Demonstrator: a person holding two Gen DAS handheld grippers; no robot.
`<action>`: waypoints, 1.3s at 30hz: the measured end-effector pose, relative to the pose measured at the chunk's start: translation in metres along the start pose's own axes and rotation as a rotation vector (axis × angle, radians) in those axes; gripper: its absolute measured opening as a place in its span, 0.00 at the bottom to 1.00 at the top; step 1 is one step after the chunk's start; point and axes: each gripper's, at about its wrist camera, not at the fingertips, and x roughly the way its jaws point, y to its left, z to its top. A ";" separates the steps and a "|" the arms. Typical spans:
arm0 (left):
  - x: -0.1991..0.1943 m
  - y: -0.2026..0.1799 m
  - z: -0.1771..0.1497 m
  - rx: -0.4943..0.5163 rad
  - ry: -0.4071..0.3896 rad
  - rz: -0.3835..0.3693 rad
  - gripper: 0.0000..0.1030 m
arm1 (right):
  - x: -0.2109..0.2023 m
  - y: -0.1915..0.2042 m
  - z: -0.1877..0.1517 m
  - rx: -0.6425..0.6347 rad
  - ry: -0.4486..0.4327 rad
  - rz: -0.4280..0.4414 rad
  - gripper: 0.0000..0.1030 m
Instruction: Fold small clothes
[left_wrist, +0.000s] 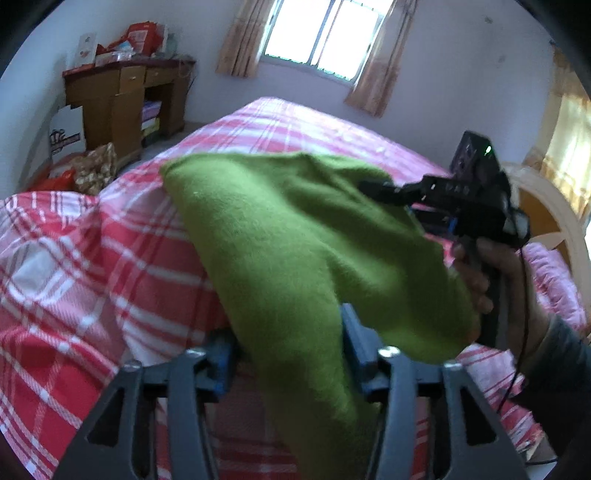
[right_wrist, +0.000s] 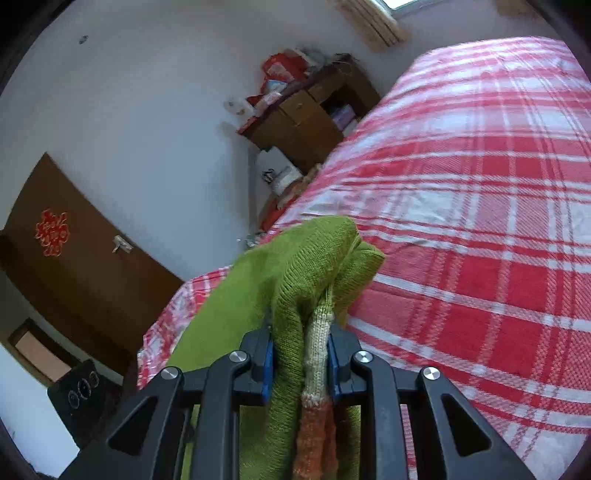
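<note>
**Two-Point Suspension of the Garment Above the Bed**

The small green knitted garment (left_wrist: 295, 240) is held clear of the bed with the red-and-white plaid cover (left_wrist: 74, 277). It spans the gap between both tools and hangs in the air; no part of it is seen resting flat on the cover.

The left tool (left_wrist: 288, 350) is clenched on one portion of the green knit. The fabric passes between its blue-padded fingers (left_wrist: 221, 362) and drapes downward in front of the lens. The right tool (right_wrist: 300, 360) is clenched on a bunched edge of the same garment, including a ribbed band of pale green and orange yarn (right_wrist: 316, 387) that is probably a cuff or hem. In the left wrist view the right tool appears beyond the cloth, gripped by the person's right hand (left_wrist: 491, 273).

Holding two separate points lets gravity pull the knit open, so that its outline and edges can be identified before it is laid down. Judgement: the task is at an early stage, since no crease or fold is yet formed.

The next move likely calls for spreading the garment flat on the cover. Risk: the thick bunch in the right tool may release unevenly and leave the edge twisted.

A brown wooden cabinet (left_wrist: 122, 99) stands against the wall, well apart from the work area.
</note>
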 end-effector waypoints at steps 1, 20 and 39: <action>0.002 0.000 -0.002 0.001 0.001 0.008 0.60 | 0.003 -0.006 -0.001 0.016 0.004 -0.011 0.22; -0.001 0.006 -0.012 -0.044 0.020 0.036 0.83 | 0.002 -0.036 -0.017 0.083 0.000 -0.031 0.26; -0.082 -0.005 0.013 -0.019 -0.192 0.171 0.97 | -0.089 0.091 -0.071 -0.250 -0.236 -0.412 0.61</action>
